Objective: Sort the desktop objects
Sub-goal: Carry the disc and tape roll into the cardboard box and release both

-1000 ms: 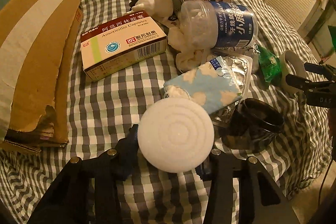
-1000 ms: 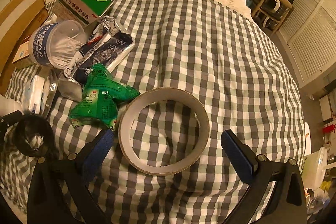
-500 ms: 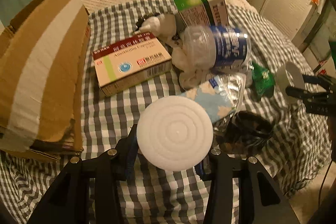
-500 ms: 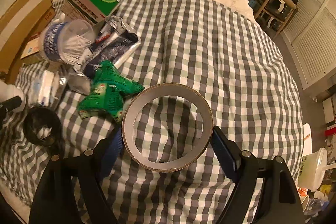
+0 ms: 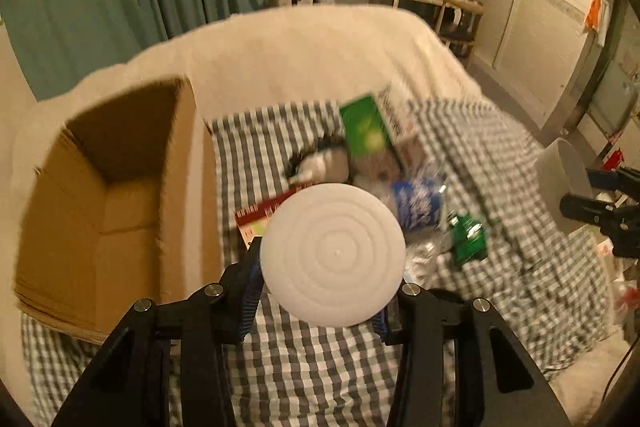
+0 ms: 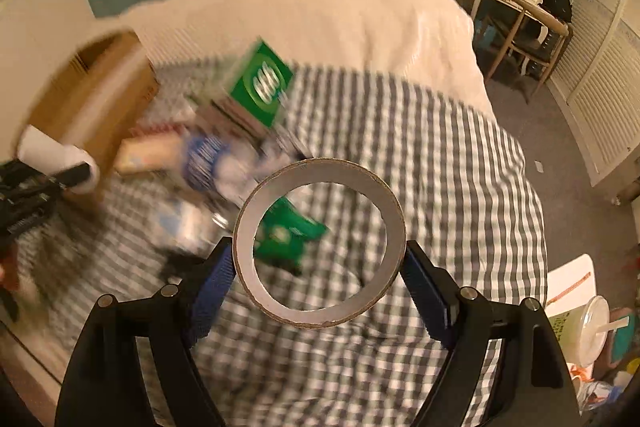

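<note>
My left gripper [image 5: 320, 287] is shut on a round white ribbed disc [image 5: 332, 255] and holds it well above the checked cloth [image 5: 320, 367]. My right gripper [image 6: 320, 279] is shut on a grey tape roll [image 6: 320, 243], also lifted above the cloth [image 6: 440, 167]. The tape roll also shows at the right edge of the left wrist view [image 5: 560, 183]. The pile left on the cloth holds a green 666 box [image 6: 262, 85], a blue-labelled clear jar [image 5: 416, 203], a red-and-cream medicine box [image 5: 260, 219] and a green packet [image 6: 288, 235].
An open cardboard box [image 5: 120, 195] stands at the left of the cloth. A white blanket [image 5: 320, 47] lies behind. A dressing table [image 6: 516, 3] and louvred doors are at the back right. A lidded cup [image 6: 592, 327] sits low on the right.
Both grippers have risen and tilted up, each carrying its object off the cloth. The right gripper closed on the tape roll during the last second. The open cardboard box came into view.
</note>
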A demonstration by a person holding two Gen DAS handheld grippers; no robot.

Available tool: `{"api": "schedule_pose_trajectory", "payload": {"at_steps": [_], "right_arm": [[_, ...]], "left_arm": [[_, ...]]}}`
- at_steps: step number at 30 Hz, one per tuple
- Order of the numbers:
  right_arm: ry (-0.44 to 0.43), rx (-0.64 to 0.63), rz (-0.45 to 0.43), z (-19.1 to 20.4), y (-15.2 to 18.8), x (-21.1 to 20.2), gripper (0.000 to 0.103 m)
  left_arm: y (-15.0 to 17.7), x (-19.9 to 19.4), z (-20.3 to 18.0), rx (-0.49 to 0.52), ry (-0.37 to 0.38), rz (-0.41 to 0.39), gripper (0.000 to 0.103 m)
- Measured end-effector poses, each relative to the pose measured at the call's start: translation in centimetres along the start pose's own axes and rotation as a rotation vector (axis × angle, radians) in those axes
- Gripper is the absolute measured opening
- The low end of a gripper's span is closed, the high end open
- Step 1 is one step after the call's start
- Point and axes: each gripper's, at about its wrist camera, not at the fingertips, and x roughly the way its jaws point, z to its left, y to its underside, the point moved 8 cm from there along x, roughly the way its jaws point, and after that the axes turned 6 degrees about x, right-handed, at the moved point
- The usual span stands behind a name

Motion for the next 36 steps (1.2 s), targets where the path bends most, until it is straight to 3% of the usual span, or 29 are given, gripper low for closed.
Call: {"api": "schedule_pose_trajectory", "payload": {"at_steps": [6,11,18,21,25,31,36], "right_arm": [[-0.116,0.008,-0.056,5.6,-2.9,-6.4,0.081],[-0.188,0.015,-0.092,9.9,-4.7,-10.8,0.081],[-0.192,-0.058,-0.165,15.4,-7.3,-15.0,0.081],[-0.179,-0.104,-0.213,17.5,-7.9,-16.0,0.081],[-0.184,-0.098,-0.312,18.4,-8.1,-16.0,0.081],[-0.187,-0.004,-0.179,17.8,-8.3,-10.4,0.082],[-0.159,-0.021,-0.192,18.9,-10.0,-8.2,0.082]], "left_arm": [[-2.8,-5.0,2.1,-0.081,0.004,-0.017,0.046],[-5.2,-9.1,4.1,-0.168,-0.018,-0.080,0.046],[-7.3,-12.6,7.3,-0.288,-0.027,-0.208,0.046],[-6.7,-11.6,9.1,-0.300,-0.042,-0.192,0.046],[-4.8,-9.2,13.0,-0.349,-0.092,-0.141,0.046],[-2.8,-7.4,17.5,-0.404,-0.165,-0.121,0.046],[-1.4,-6.9,19.3,-0.417,-0.191,-0.099,0.046]]}}
